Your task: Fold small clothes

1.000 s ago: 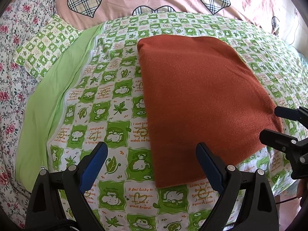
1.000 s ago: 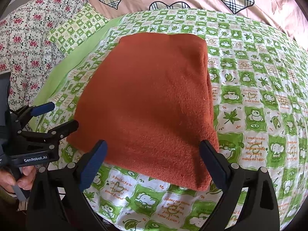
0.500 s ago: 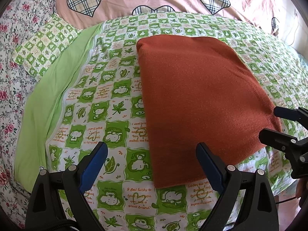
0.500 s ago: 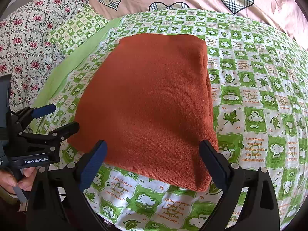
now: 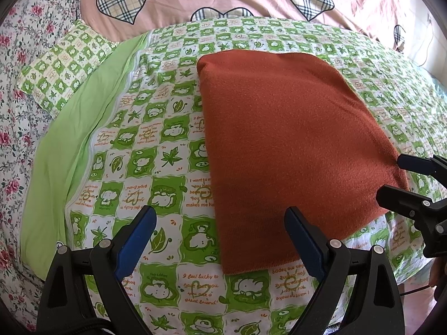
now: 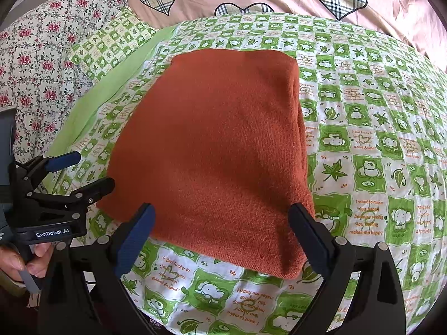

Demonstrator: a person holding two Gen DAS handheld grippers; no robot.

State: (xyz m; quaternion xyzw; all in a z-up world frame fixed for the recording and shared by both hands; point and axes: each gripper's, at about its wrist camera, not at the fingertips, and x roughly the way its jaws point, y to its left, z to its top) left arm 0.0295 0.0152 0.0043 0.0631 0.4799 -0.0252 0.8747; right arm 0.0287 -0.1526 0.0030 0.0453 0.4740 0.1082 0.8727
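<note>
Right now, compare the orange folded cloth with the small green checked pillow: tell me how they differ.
The orange folded cloth is one plain rust colour; the green checked pillow carries a green and white printed pattern. The cloth lies in the middle of the checked bedspread, near both open grippers; the pillow sits off at the far left corner, partly on the floral sheet. The cloth looks larger. Both lie flat and untouched.
</note>
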